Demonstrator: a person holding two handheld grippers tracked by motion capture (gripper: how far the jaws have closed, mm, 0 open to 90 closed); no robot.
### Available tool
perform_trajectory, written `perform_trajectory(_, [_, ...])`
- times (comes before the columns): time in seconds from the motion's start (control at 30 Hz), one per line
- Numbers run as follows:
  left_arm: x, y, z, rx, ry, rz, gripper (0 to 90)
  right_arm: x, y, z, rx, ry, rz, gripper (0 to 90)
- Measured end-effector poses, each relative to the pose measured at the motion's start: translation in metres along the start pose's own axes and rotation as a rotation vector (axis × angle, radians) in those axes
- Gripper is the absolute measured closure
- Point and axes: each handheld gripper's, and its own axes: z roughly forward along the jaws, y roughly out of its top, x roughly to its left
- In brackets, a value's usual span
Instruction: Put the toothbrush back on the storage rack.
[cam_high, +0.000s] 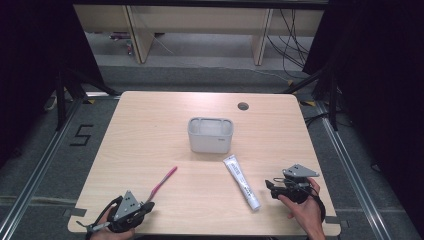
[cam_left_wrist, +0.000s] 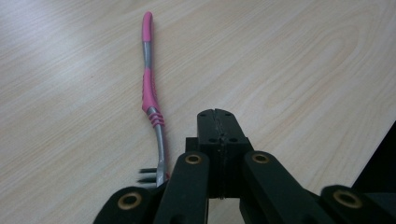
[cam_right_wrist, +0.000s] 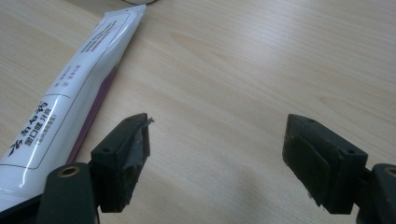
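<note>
Wood counter (cam_high: 150, 130), grey bin (cam_high: 210, 135) at centre, nothing inside yet. Pink toothbrush (cam_high: 163, 181) near-left, just beside left tongs (cam_left_wrist: 216, 122), pressed together & empty. Toothpaste tube (cam_high: 241, 181) near-right, by right tongs (cam_right_wrist: 215, 140), spread wide. Both pickups left to do, I'd say.

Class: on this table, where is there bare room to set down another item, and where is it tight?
Free: the wooden table left of the grey container, and the far edge behind it. Tight: the near strip, where the pink toothbrush and toothpaste tube lie beside the left gripper and right gripper.
</note>
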Motion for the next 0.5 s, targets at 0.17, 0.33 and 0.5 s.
perform_trajectory(0.17, [0.0004, -0.0011, 0.0003, 0.001, 0.003, -0.019, 89.7, 0.0, -0.0003, 0.0011, -0.003, 0.008, -0.01, 24.3])
perform_trajectory(0.33, [0.0026, -0.0014, -0.0001, 0.02, 0.001, -0.006, 89.7, -0.0007, -0.0004, 0.0024, -0.024, 0.003, -0.032, 24.3])
perform_trajectory(0.5, [0.0033, -0.0019, 0.0016, 0.02, 0.006, -0.002, 89.7, -0.0006, -0.0002, 0.0013, -0.013, 0.001, -0.032, 24.4])
